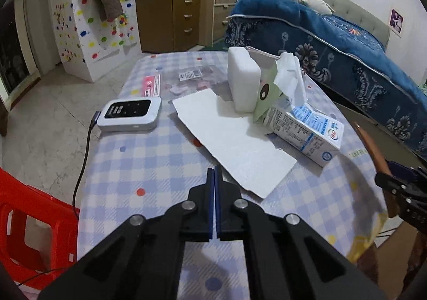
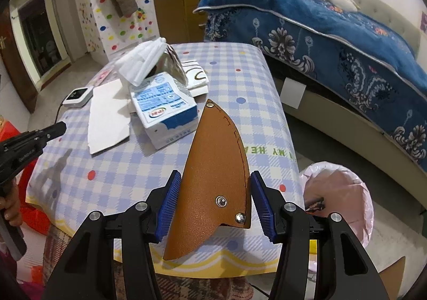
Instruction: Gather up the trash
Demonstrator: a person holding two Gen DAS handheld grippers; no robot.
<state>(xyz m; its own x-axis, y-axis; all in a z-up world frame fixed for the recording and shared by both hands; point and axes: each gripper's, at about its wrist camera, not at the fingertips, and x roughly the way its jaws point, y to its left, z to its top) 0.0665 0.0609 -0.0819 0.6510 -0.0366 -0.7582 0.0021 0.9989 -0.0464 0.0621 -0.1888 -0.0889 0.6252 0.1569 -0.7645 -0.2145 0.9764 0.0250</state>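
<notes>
One brown leather sheath (image 2: pixel 213 185) stands between the right gripper (image 2: pixel 213 201) pads, which are spread wide and flank it; whether they touch it I cannot tell. Left gripper (image 1: pixel 214 179) fingers pressed together, empty. Beyond the sheath on the checked table (image 2: pixel 240 81): one milk carton (image 2: pixel 162 110), one white card (image 2: pixel 106 118), one foam block (image 1: pixel 242 81). One pink-lined bin (image 2: pixel 339 198) right of the sheath; bed (image 2: pixel 347 54) behind.

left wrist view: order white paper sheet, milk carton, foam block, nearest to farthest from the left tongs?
1. White paper sheet: lies flat, its near corner just ahead and right of the left tongs, which are shut with nothing in them.
2. Milk carton: on its side, farther right, tissue stuffed in its top.
3. Foam block: upright, behind the sheet's far end.
</notes>
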